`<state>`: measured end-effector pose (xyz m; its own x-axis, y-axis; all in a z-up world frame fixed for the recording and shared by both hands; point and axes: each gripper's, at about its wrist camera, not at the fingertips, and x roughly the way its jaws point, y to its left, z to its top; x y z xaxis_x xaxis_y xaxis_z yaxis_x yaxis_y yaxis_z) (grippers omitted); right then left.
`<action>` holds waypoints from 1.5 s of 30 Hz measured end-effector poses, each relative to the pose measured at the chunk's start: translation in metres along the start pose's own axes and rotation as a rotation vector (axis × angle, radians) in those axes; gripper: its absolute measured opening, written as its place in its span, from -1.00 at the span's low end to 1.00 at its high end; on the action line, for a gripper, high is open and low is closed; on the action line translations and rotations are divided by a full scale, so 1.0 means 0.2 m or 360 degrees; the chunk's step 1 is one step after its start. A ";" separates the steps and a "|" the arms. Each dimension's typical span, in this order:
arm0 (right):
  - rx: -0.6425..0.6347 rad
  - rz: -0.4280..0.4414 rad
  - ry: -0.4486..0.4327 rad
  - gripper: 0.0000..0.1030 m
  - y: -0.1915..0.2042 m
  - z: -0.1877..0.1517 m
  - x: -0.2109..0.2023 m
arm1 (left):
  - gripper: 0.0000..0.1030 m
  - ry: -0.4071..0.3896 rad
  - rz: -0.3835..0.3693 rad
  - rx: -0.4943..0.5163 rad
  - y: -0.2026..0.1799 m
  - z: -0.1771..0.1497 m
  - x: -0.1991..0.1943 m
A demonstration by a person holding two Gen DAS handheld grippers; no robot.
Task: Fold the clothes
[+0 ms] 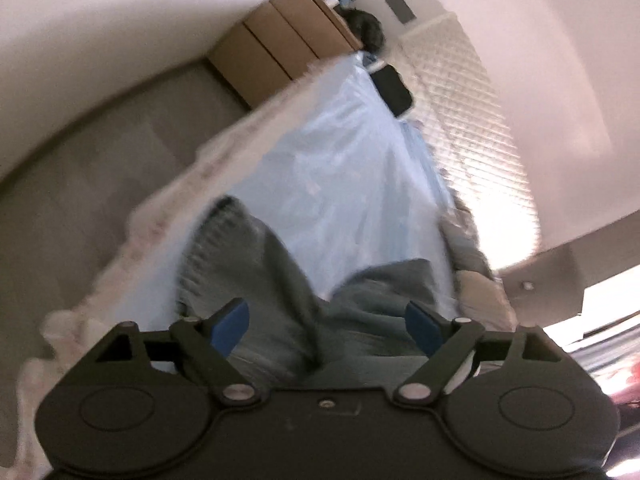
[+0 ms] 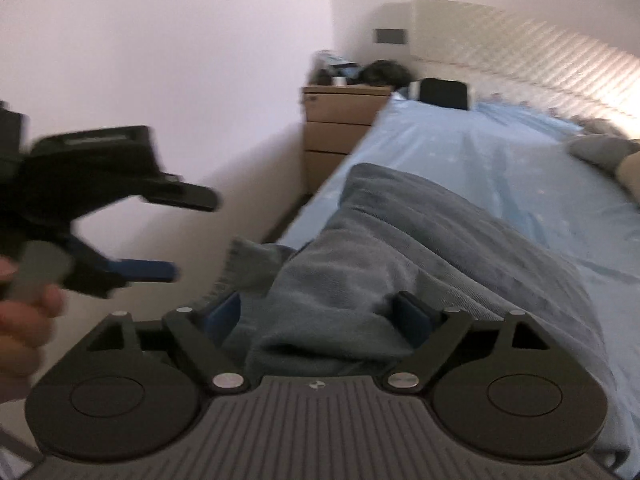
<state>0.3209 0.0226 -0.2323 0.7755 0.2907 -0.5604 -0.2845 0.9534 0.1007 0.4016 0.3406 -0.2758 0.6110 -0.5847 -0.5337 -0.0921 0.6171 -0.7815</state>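
A grey-blue knitted garment (image 2: 400,248) lies bunched on a bed covered by a light blue sheet (image 2: 500,168). The right claw (image 2: 320,316) has its jaws spread wide, with folds of the garment between its blue pads, not pinched. The left claw (image 1: 326,326) is also wide open above the garment. A wooden bedside cabinet (image 2: 336,128) stands by the bed's far corner.

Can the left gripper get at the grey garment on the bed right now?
Probably yes. The left gripper is open, and the grey garment lies bunched right ahead on the blue sheet, with nothing between them. The view is blurred, so contact is unclear.
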 end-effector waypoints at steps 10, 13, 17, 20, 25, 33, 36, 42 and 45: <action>0.0378 -0.0240 -0.0070 0.69 -0.50 -0.03 -0.33 | 0.83 0.0377 -0.0010 0.0276 -0.29 -0.13 0.39; 0.0591 -0.0184 0.0012 0.69 -0.66 -0.11 -0.26 | 0.83 0.0434 0.0077 0.0370 -0.33 -0.15 0.48; 0.0871 -0.0066 0.0124 0.68 -0.85 -0.22 -0.17 | 0.57 0.0461 0.0122 0.0477 -0.36 -0.18 0.52; 0.1079 0.0023 0.0208 0.80 -1.00 -0.31 -0.10 | 0.11 0.0442 0.0135 0.0479 -0.34 -0.20 0.52; 0.1381 0.0174 0.0295 0.86 -1.16 -0.41 -0.03 | -0.22 0.0362 0.0096 0.0445 -0.31 -0.23 0.42; 0.1145 0.0014 0.0175 -0.42 -0.94 -0.26 -0.21 | -0.30 0.0182 -0.0057 0.0494 -0.38 -0.26 0.24; 0.1036 -0.0039 0.0090 -0.48 -0.80 -0.17 -0.30 | -0.30 0.0124 -0.0109 0.0461 -0.38 -0.21 0.14; 0.0912 0.0096 -0.0004 -0.44 -0.60 0.01 -0.33 | -0.29 0.0055 -0.0137 0.0361 -0.23 -0.05 -0.05; 0.0799 0.0124 0.0067 -0.37 -0.49 0.04 -0.22 | -0.28 0.0080 -0.0049 0.0306 -0.06 0.02 -0.03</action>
<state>0.3189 -0.0834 -0.2110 0.7365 0.3689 -0.5670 -0.0267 0.8534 0.5205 0.4028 0.3385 -0.2623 0.5706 -0.6275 -0.5297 0.0809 0.6849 -0.7242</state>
